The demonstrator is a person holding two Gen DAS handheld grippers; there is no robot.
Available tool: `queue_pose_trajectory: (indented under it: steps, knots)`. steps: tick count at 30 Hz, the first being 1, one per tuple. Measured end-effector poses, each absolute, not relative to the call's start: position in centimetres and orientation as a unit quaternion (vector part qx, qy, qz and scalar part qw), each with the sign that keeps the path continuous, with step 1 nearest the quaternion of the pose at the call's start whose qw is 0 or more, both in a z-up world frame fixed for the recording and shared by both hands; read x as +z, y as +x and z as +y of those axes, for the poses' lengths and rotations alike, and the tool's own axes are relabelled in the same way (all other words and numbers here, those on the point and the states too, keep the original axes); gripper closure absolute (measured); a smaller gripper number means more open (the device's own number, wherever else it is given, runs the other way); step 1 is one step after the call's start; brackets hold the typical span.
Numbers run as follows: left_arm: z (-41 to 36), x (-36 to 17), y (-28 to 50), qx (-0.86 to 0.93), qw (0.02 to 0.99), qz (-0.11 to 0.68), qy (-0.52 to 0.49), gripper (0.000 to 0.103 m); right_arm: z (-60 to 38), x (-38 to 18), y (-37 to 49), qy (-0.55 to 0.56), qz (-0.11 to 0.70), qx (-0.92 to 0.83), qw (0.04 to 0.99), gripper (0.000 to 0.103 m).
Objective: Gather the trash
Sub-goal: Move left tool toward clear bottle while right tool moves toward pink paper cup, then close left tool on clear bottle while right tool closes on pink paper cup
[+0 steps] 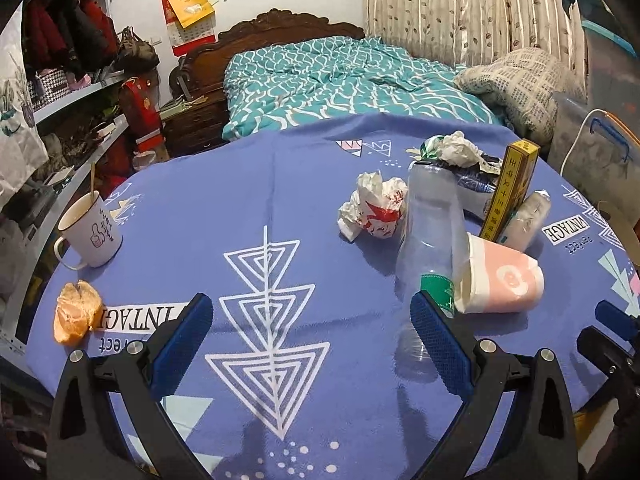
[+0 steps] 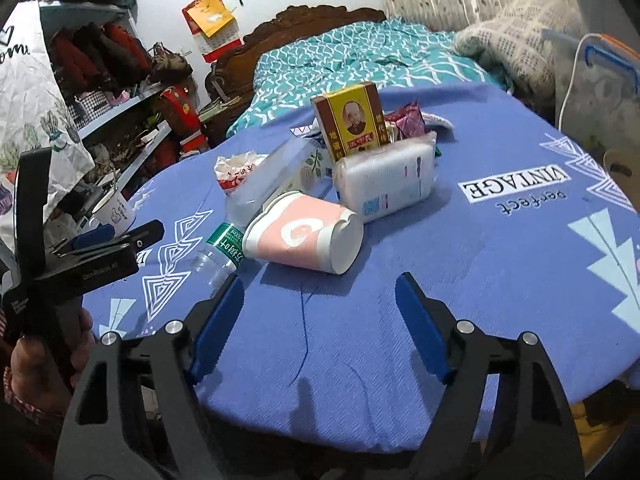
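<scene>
- Now the left gripper hangs over the blue tablecloth. Its jaws are wide open and hold nothing.
- Just past its right jaw lies a clear plastic bottle on its side, with a green label. The bottom part of the bottle is hidden behind that jaw, so I cannot tell if they touch.
- A pink paper cup lies tipped over, touching the bottle, off to the right of the jaws.
- Farther ahead and a bit right sits a crumpled white and red wrapper.
- Behind the bottle there is a yellow box, a white tissue pack and more crumpled paper.
- Left of the left jaw lies an orange peel. A white mug stands beyond it.
- Over on the other side, the right gripper is wide open too and holds nothing.
- The pink cup lies straight ahead of its jaws, apart from them. The bottle's cap end is just beyond the left jaw.
</scene>
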State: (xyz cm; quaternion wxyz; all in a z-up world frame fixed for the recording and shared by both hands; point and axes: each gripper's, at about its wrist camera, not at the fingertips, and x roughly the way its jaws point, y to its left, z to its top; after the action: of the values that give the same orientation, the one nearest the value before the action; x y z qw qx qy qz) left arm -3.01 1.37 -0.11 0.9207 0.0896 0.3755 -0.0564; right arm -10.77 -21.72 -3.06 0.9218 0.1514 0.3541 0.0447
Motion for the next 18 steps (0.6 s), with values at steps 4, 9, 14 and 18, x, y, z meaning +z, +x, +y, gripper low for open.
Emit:
queue_pose_trajectory:
  steps: [4, 9, 14, 18]
  knots:
    - [1.26, -0.31, -2.79, -0.052, 0.92, 0.378, 0.093, 0.008, -21.68, -3.05, -10.71, 0.147, 0.353, 0.044, 0.923, 0.026]
    - [1.1, -0.51, -2.81, -0.051, 0.919, 0.379, 0.097, 0.008, -21.66, -3.42, -10.64, 0.144, 0.355, 0.046, 0.923, 0.03]
    - [1.12, -0.77, -2.68, -0.052, 0.917, 0.384, 0.095, 0.008, -21.63, -3.5, -10.6, 0.145, 0.356, 0.047, 0.922, 0.032]
    - [1.03, -1.03, -2.6, -0.054, 0.916, 0.385, 0.095, 0.008, -21.71, -3.81, -10.37, 0.146, 0.36, 0.046, 0.92, 0.033]
